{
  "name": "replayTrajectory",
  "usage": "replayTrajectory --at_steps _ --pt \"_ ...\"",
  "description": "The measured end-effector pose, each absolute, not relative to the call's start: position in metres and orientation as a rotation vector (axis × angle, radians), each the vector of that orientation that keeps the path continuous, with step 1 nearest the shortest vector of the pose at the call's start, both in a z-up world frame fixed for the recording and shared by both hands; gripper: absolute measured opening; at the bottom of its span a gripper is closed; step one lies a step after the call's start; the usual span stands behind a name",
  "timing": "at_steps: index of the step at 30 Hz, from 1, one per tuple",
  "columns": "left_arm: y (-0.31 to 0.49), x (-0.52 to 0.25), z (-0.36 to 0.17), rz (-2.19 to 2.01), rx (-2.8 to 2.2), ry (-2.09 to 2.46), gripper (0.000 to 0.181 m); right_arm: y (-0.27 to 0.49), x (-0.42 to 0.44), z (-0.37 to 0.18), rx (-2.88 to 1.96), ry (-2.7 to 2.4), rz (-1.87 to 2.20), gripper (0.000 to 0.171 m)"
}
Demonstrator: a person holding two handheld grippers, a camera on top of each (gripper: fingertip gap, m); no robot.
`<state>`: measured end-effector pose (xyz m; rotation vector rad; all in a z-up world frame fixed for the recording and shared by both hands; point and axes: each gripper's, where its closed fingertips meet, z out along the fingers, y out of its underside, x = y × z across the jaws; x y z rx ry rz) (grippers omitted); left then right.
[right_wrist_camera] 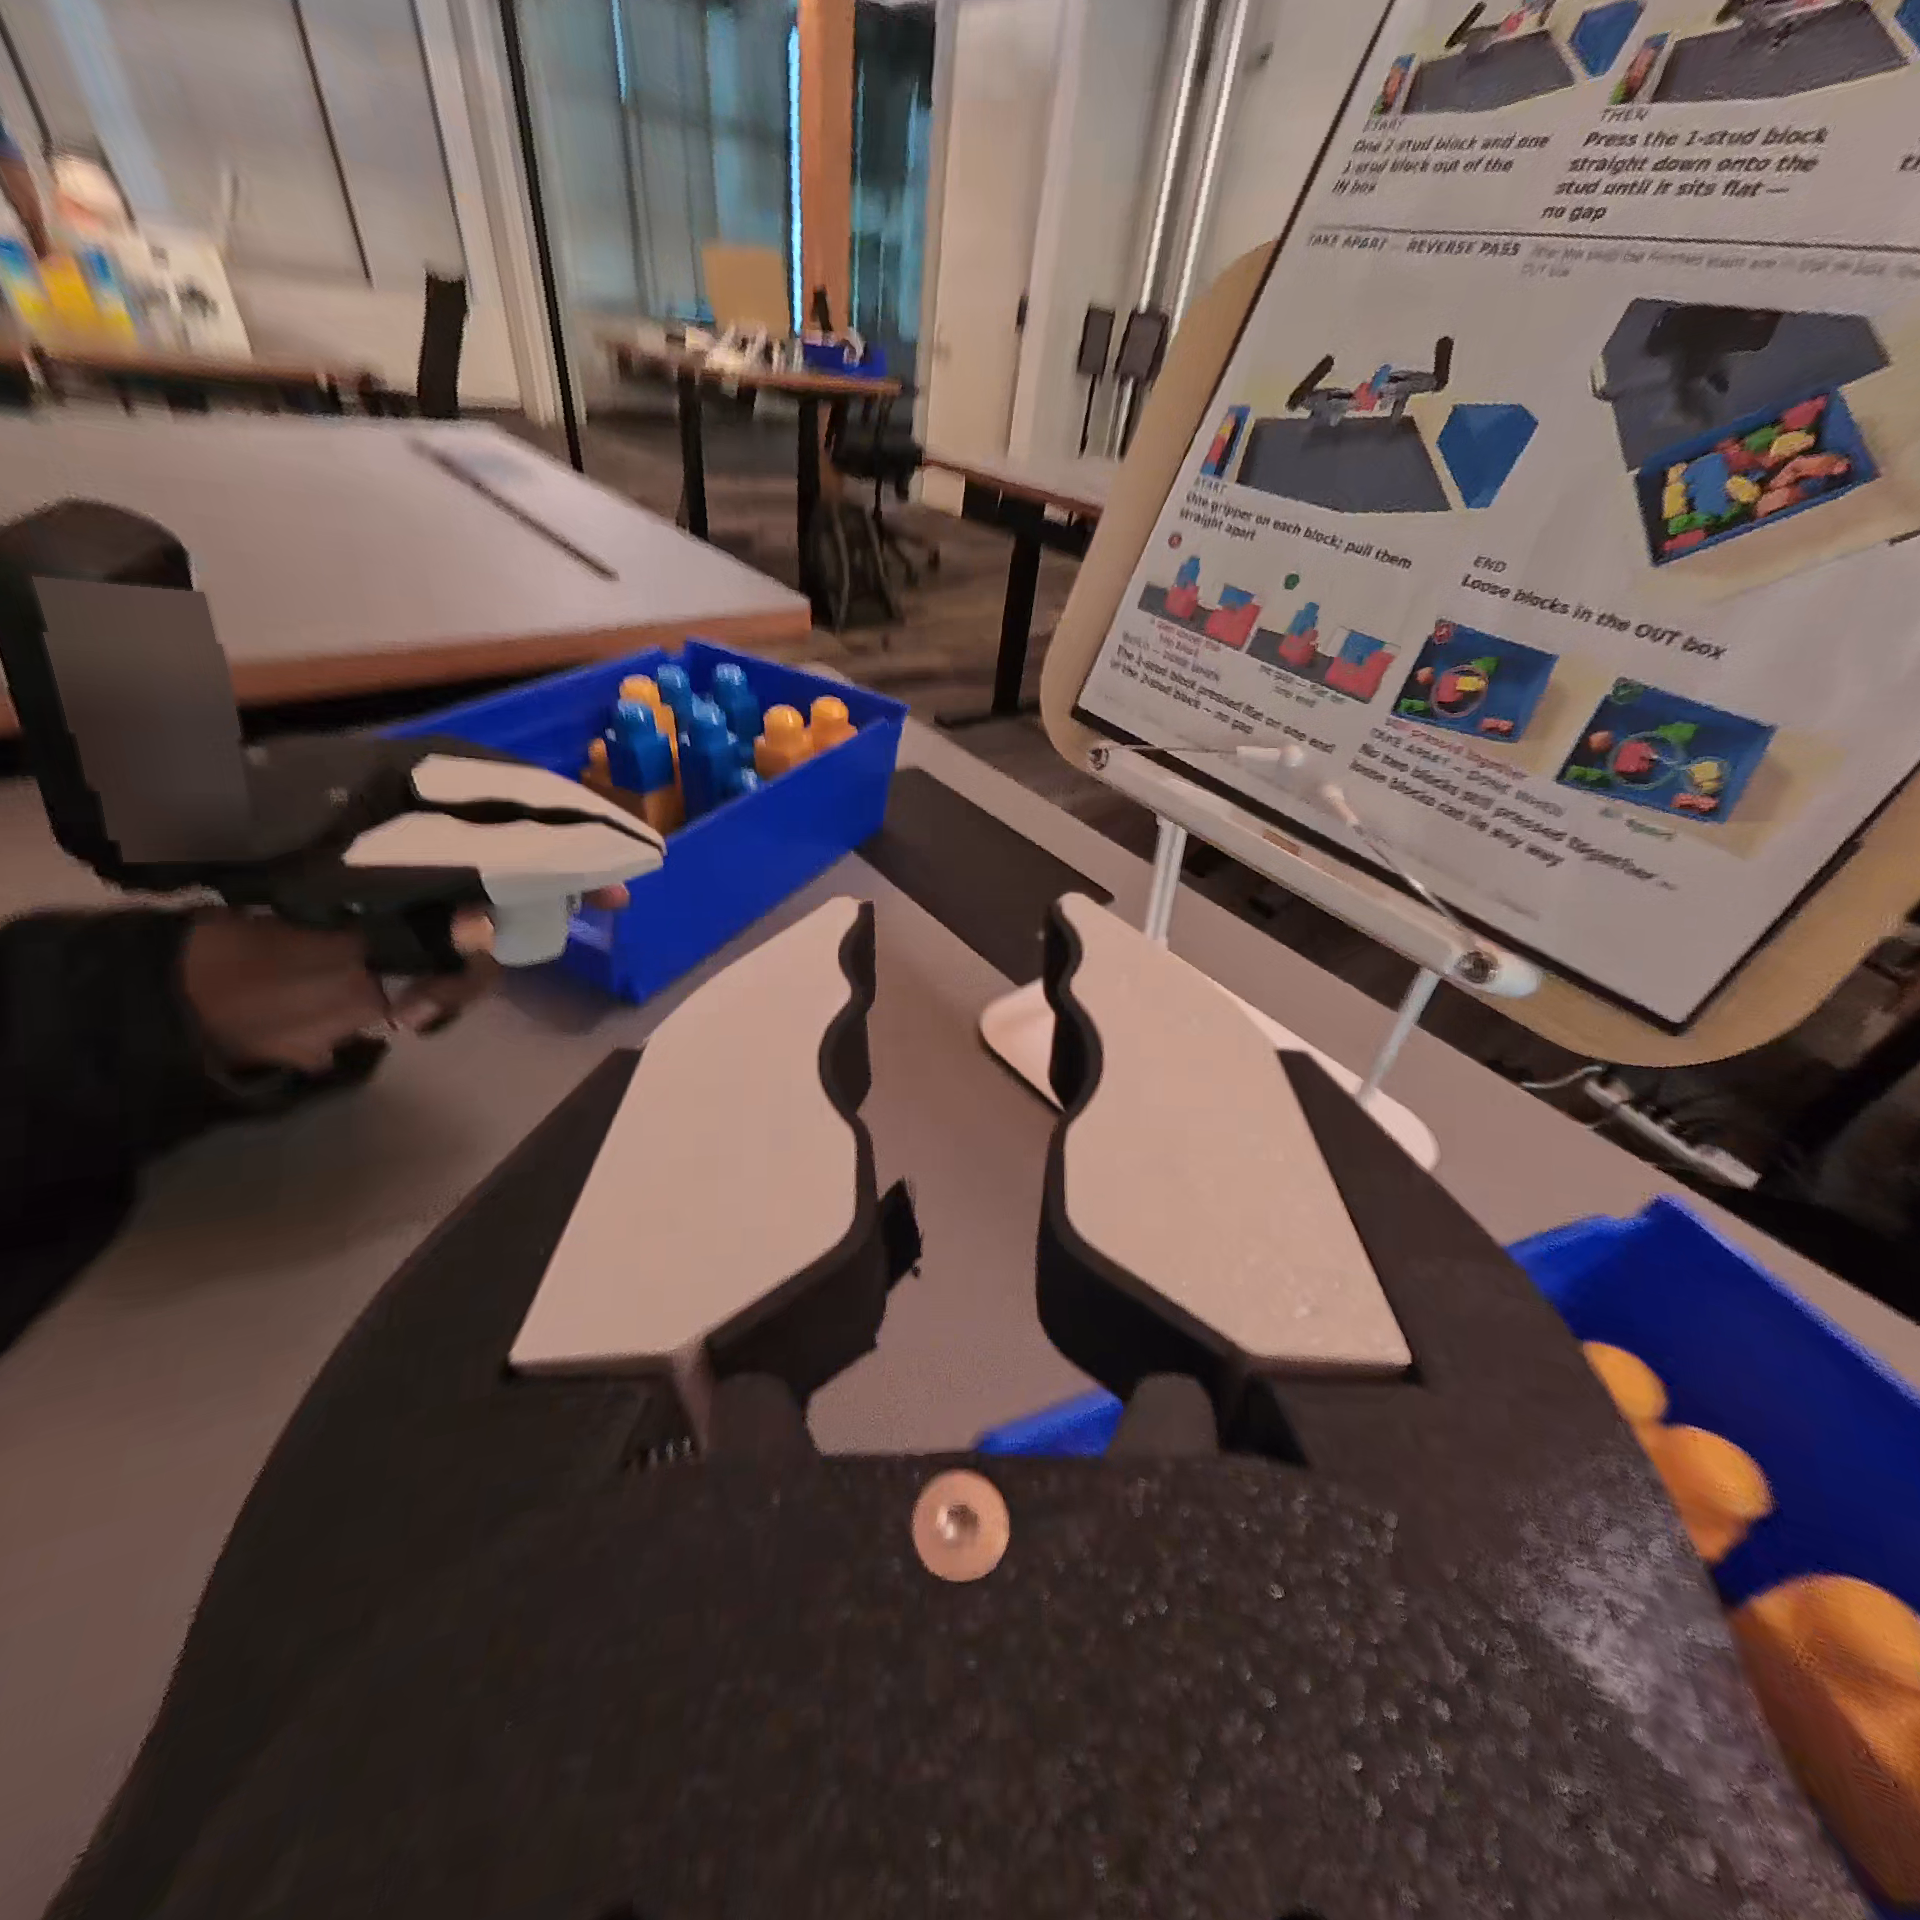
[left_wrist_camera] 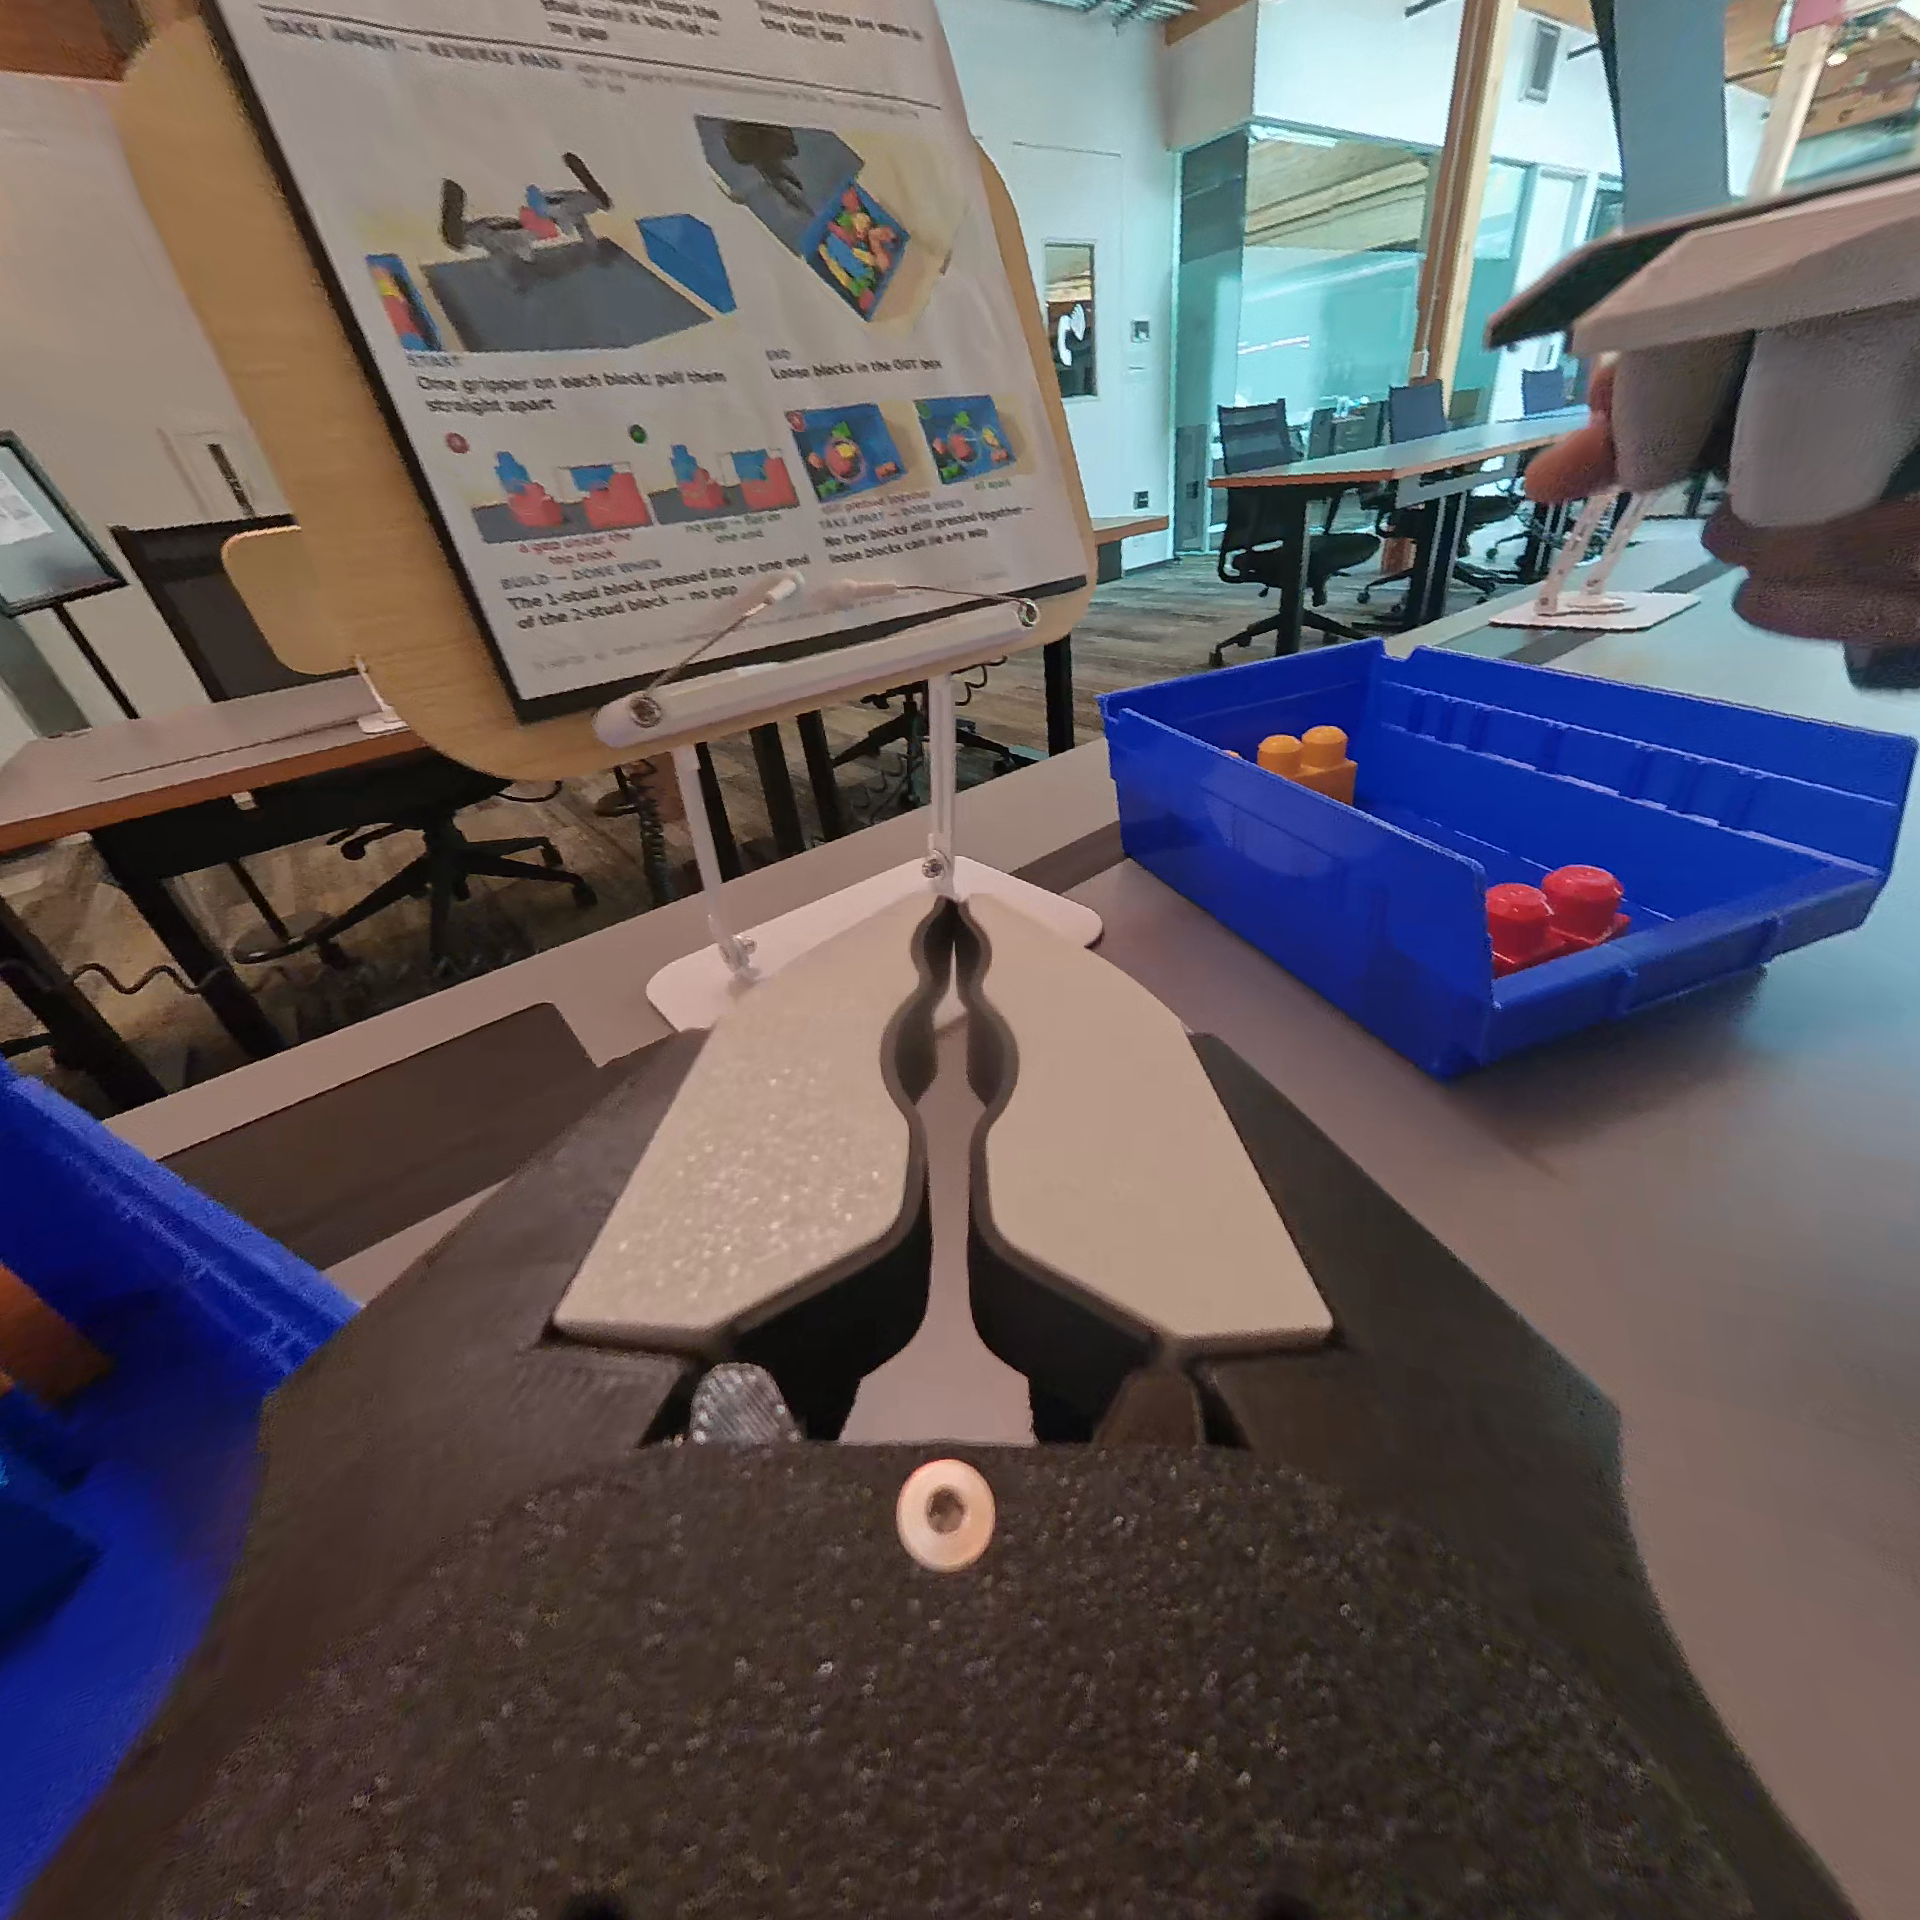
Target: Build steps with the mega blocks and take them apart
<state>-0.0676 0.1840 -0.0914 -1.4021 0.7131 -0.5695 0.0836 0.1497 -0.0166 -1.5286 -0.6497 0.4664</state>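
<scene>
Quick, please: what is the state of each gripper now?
Left gripper: jaws closed, holding nothing.
Right gripper: jaws open, holding nothing.

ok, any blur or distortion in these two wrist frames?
Left wrist view: mostly sharp, with the red block and sheet crisp; only the near bin at the left edge smears. Right wrist view: motion-blurred background, soft blocks, blurred orange blocks at the right edge. Both show wide-angle bending at the borders.

Tools: two, the left tool (left_wrist_camera: 951, 935) and the right tool (right_wrist_camera: 956, 935)
Blue bins: two, the bin at 2 o'clock (left_wrist_camera: 1351, 914) and the bin at 10 o'clock (right_wrist_camera: 748, 862)
Red blocks: one (left_wrist_camera: 1553, 920)
Orange blocks in the 2 o'clock bin: one (left_wrist_camera: 1311, 764)
Blocks in the 10 o'clock bin: blue and orange (right_wrist_camera: 686, 738), too crowded to count
Instruction boards: one (left_wrist_camera: 665, 343)
</scene>
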Motion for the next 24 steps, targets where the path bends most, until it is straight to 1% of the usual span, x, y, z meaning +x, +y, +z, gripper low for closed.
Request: replayTrajectory --at_steps 6,14,21,24 --pt "0.193 -0.082 -0.086 -0.533 -1.398 0.657 0.000 0.150 0.052 -0.061 -1.538 -0.520 0.542 0.026" --pt "0.207 -0.122 -0.056 -0.429 -1.343 0.535 0.000 0.167 0.061 -0.112 -1.553 -0.401 0.479 0.001" --pt "0.227 -0.191 -0.019 -0.313 -1.328 0.408 0.000 0.168 0.066 -0.120 -1.568 -0.405 0.462 0.000" --pt "0.246 -0.230 -0.018 -0.229 -1.455 0.406 0.000 0.165 0.064 -0.115 -1.554 -0.422 0.464 0.000"
